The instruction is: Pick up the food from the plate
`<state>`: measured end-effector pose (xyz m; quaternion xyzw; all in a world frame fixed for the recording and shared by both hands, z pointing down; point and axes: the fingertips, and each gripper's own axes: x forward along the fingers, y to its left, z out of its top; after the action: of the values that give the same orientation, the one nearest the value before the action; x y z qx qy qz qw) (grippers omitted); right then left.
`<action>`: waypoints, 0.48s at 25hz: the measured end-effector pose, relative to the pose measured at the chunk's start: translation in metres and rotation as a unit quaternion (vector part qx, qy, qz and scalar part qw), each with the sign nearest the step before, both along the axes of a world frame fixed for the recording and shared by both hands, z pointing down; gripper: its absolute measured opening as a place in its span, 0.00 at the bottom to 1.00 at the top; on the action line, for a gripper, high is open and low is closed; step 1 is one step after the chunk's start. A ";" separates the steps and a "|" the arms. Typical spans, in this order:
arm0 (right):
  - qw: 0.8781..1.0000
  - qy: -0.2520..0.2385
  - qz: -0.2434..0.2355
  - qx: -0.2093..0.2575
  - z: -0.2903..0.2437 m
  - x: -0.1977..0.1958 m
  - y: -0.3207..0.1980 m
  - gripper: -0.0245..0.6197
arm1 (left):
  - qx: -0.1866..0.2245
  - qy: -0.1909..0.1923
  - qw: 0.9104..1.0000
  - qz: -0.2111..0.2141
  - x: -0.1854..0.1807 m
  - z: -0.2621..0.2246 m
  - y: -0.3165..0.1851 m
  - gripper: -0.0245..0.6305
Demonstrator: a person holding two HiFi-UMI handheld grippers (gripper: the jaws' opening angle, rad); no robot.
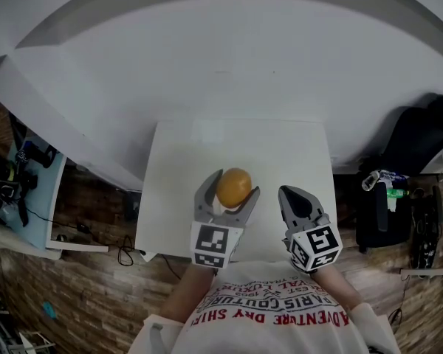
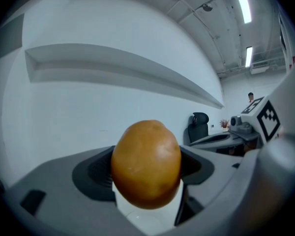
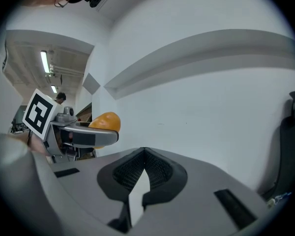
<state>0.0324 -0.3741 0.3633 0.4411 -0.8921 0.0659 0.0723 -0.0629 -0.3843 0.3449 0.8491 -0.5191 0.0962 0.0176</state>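
Note:
A round orange-brown piece of food (image 1: 234, 186) is gripped between the pads of my left gripper (image 1: 227, 185), lifted above the white table (image 1: 177, 161). In the left gripper view the food (image 2: 146, 163) fills the space between the jaws, pressed on both sides. My right gripper (image 1: 294, 195) hovers just to the right of it, over the table's near right part, shut with nothing in it. The right gripper view shows its own pads (image 3: 137, 168) meeting, and the left gripper's food (image 3: 104, 122) off to the left. No plate shows in any view.
The table's front edge is close to the person's body. A black chair (image 1: 419, 140) and a stand with bottles (image 1: 384, 179) are to the right. A light blue bench (image 1: 31, 190) with cables is at the left, on a wooden floor. A white wall rises behind the table.

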 end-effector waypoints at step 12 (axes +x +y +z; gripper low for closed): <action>1.000 0.014 0.009 -0.001 0.004 0.002 -0.002 0.06 | -0.009 0.015 1.000 0.001 0.000 0.006 0.000 0.59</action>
<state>0.0340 -0.3762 0.3668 0.4501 -0.8869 0.0614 0.0845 -0.0628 -0.3843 0.3513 0.8508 -0.5170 0.0882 0.0326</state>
